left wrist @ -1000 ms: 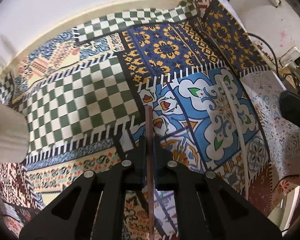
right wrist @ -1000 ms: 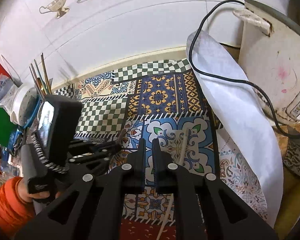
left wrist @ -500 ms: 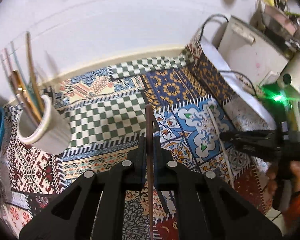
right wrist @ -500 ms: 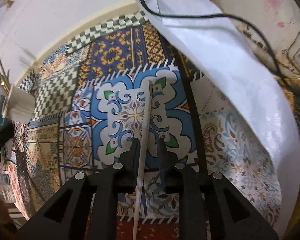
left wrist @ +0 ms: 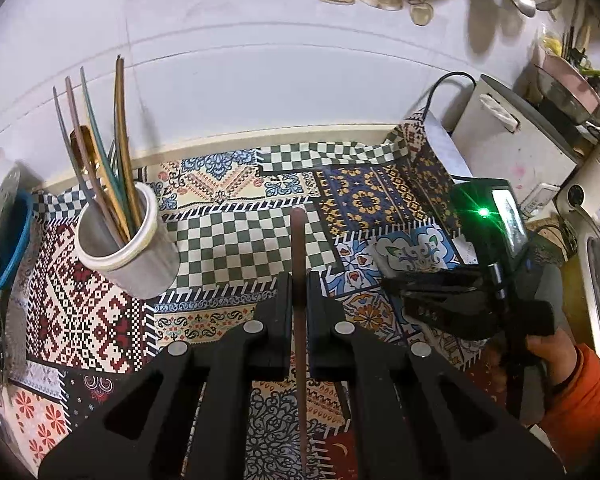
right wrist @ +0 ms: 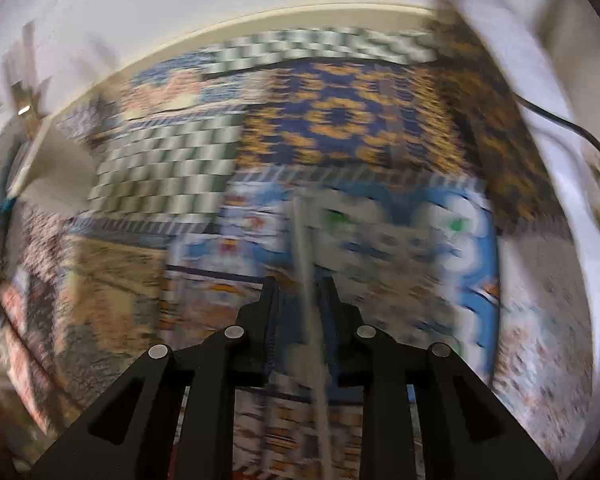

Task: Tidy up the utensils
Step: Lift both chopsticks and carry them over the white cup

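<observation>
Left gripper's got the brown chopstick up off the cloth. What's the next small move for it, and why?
Probably swing the left gripper left, over the white holder cup, then lower the brown chopstick in. It is shut on the stick, which hangs above the cloth. The cup stands to its left and already holds several sticks.

The left gripper is built from matte black plastic: two flat angular fingers with long cut-out slots, fastened with round silver screws. The right gripper is made in the same way, and blue ribbed pads are seen on the inner faces. A black block with a small screen and a green light is mounted on it. An orange sleeve is worn on the right hand.
</observation>
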{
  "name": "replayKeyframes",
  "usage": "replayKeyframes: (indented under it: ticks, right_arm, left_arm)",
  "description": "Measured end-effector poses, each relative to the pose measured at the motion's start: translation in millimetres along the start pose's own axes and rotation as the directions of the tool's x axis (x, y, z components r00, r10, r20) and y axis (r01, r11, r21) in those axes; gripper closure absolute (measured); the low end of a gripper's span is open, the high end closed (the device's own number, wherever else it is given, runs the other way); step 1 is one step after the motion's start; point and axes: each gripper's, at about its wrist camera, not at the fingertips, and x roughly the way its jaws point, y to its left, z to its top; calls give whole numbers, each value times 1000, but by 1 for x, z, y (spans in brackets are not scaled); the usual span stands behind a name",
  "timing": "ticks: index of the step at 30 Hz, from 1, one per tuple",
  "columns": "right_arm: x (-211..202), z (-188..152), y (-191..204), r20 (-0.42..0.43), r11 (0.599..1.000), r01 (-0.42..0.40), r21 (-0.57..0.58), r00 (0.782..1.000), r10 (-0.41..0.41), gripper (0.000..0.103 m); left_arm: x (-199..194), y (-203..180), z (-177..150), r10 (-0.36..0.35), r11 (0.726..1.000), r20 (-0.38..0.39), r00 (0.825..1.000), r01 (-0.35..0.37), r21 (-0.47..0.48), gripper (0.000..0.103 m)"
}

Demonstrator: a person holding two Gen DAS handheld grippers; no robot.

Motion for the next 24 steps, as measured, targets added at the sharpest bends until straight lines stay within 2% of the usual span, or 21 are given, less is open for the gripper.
replayKeyframes:
  ticks: [4, 6, 11, 17, 24]
  right_arm:
    - [7, 2, 18, 2, 995, 48, -83, 999, -48, 87]
    - [10, 3, 23, 4, 993, 67, -101, 998, -67, 94]
    - [13, 13, 24, -12, 996, 23, -82, 1000, -24, 96]
    - [-21, 13, 42, 90, 997, -17, -79, 996, 24, 96]
    - [-83, -2, 58, 246, 993, -25, -114, 968, 53, 96]
  left_arm:
    - [1, 4, -1, 10, 1000, 1, 1000, -10, -2, 99]
    - [0, 6, -2, 12, 1000, 4, 1000, -12, -6, 99]
    - [-3, 11, -2, 13, 1000, 13, 1000, -13, -26, 99]
    - [-21, 13, 2, 18, 999, 50, 999, -16, -28, 99]
    - [-48, 15, 5, 23, 999, 117, 993, -18, -46, 99]
